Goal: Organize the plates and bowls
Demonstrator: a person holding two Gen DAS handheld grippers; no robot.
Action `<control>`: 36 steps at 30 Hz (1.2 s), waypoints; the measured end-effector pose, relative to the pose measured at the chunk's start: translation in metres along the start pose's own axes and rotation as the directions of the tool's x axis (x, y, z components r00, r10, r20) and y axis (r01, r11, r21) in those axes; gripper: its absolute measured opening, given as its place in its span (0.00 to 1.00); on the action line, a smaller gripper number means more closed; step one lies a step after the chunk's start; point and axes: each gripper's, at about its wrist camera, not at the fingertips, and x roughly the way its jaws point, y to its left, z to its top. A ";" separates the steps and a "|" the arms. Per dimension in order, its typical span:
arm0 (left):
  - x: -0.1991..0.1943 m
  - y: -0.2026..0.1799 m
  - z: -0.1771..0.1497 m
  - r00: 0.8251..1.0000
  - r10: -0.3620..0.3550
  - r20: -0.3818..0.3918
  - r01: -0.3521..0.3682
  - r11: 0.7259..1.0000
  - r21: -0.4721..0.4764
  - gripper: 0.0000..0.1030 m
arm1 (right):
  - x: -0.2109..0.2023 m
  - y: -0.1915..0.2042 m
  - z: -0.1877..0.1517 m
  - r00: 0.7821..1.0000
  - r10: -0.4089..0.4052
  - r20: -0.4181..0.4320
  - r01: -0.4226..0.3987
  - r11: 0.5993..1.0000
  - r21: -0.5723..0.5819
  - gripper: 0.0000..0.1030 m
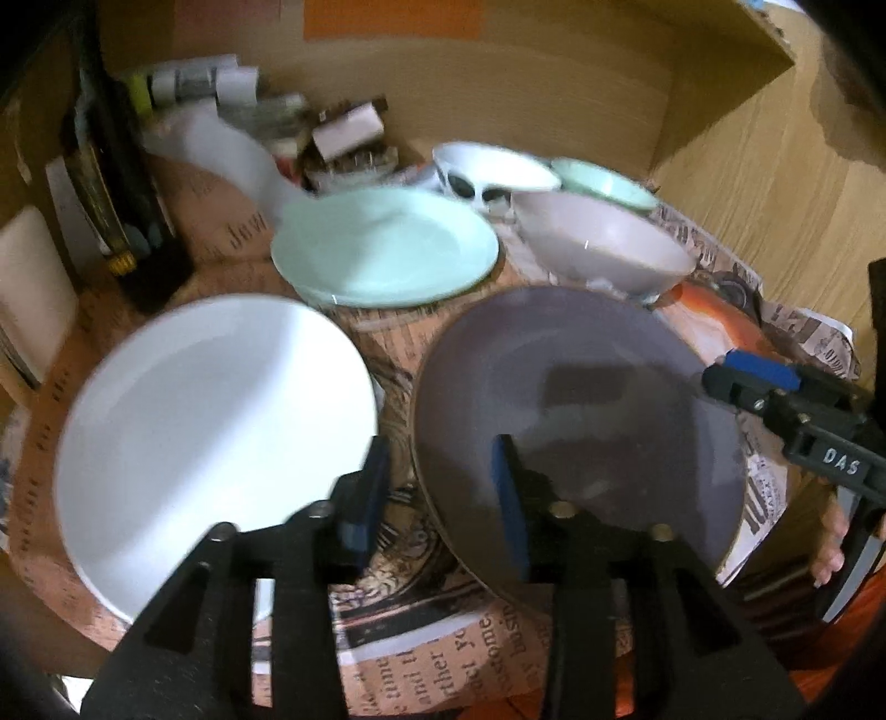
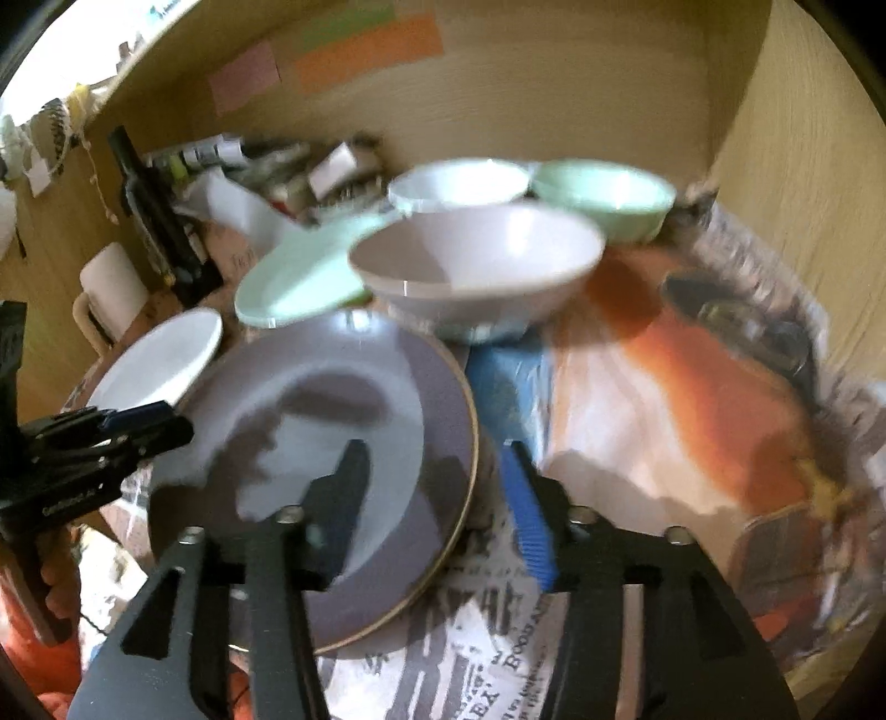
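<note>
Newsprint-covered surface (image 1: 421, 653) carries our grey plate (image 1: 576, 410), white plate (image 1: 210, 443) left, mint plate (image 1: 382, 255) and grey bowl (image 1: 603, 243) behind. Both left hand-held gripper (image 1: 437, 498) and right hand-held gripper (image 2: 437, 498) gape wide, empty. Only the right wrist view shows the mint bowl (image 2: 603, 194) fully.

Pale wood-grain walls (image 2: 803, 183) — pastel paper notes (image 2: 365, 50) on the back panel — newsprint-covered surface (image 1: 421, 659).

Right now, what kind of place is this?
Probably a home cupboard or shelf nook: light wooden walls enclose it, printed newspaper lining covers the base, and a round grey plate sits beside a grey bowl.
</note>
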 end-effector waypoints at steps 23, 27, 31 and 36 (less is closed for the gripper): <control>-0.083 0.075 -0.010 0.959 0.170 0.225 -0.146 0.982 -0.117 0.95 | -0.001 0.098 0.029 0.975 0.200 0.092 -0.189 0.975 -0.113 0.70; -0.077 0.106 -0.015 0.961 0.205 0.187 -0.175 0.970 -0.166 0.95 | 0.014 0.111 0.032 0.976 0.212 0.054 -0.204 0.972 -0.120 0.70; -0.070 0.132 -0.020 0.963 0.223 0.154 -0.191 0.961 -0.199 0.95 | 0.032 0.121 0.038 0.978 0.206 0.017 -0.203 0.973 -0.114 0.70; -0.061 0.159 -0.024 0.965 0.234 0.116 -0.204 0.954 -0.221 0.95 | 0.051 0.132 0.044 0.964 0.263 -0.043 -0.266 0.956 -0.123 0.70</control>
